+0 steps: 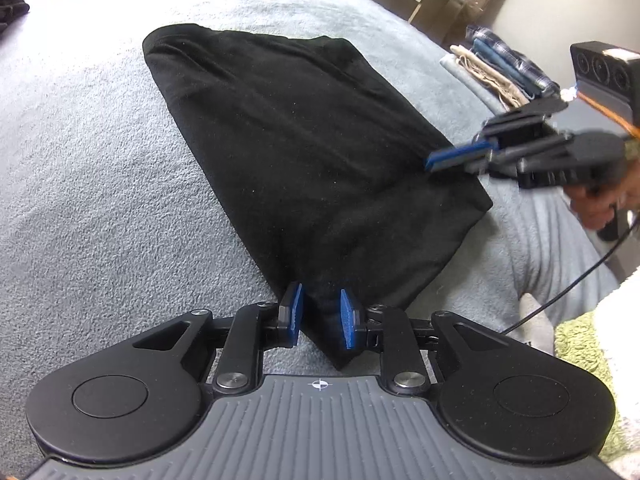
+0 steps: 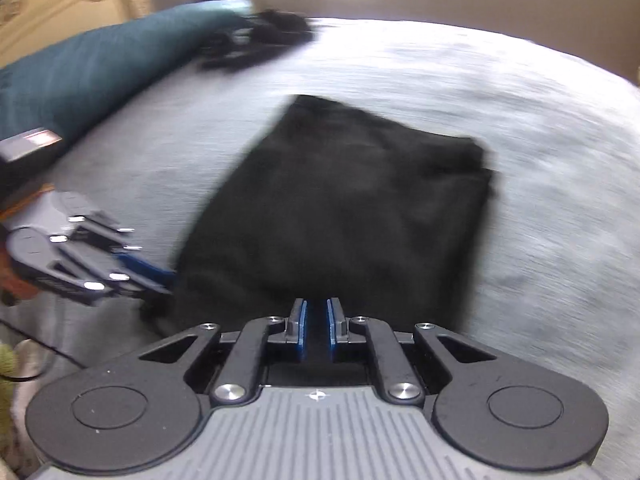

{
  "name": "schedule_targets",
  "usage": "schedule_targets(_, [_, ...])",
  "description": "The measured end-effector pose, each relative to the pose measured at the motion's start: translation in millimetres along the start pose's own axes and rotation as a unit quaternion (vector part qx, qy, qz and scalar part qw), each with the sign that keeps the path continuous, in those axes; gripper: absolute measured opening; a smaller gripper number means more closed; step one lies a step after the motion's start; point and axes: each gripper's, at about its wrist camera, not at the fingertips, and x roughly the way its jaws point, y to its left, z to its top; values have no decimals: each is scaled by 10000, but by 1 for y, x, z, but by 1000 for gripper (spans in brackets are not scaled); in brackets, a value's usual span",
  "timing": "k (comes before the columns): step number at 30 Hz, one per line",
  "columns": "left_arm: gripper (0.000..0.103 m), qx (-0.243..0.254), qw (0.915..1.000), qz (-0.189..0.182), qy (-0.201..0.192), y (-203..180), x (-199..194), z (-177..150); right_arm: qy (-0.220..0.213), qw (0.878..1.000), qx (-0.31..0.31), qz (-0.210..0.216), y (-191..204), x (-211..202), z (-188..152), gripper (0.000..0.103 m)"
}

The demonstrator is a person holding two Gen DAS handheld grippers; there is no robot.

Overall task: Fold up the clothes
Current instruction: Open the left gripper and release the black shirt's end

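A fuzzy grey blanket (image 1: 100,160) is lying wide open around a soft black folded garment (image 1: 304,152), running lengthwise away from its near corner, which is sitting loose between the left gripper's (image 1: 321,317) parted pads, while the right gripper (image 2: 316,330) is hovering nearly closed, holding nothing.

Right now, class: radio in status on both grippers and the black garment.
Left gripper: jaws apart, astride the black garment's near corner. Right gripper: jaws narrow, holding nothing. Garment folded, flat on grey blanket. Nothing in the way.

No readable text anywhere.
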Motion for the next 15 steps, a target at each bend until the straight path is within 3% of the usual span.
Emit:
schedule_targets(3, [27, -123, 9999, -74, -32, 1, -1, -1, 301, 9985, -305, 327, 19, 20, -4, 11])
schedule_targets(6, [27, -231, 9996, -135, -73, 0, 0, -1, 752, 9956, -518, -211, -4, 17, -22, 10])
schedule_targets(8, [27, -252, 9995, -175, -78, 2, -1, -1, 866, 9951, -67, -477, -33, 1, -23, 9])
schedule_targets(11, [27, -285, 9993, -227, -116, 4, -1, -3, 632, 9945, 580, -609, -60, -22, -4, 11])
schedule_targets(13, [28, -319, 9991, -256, -146, 2, -2, -4, 146, 9959, 743, -490, -60, -26, 14, 11])
schedule_targets(15, [28, -353, 9989, -264, -160, -1, -5, -6, -37, 9974, 677, -242, -49, -9, 28, 11])
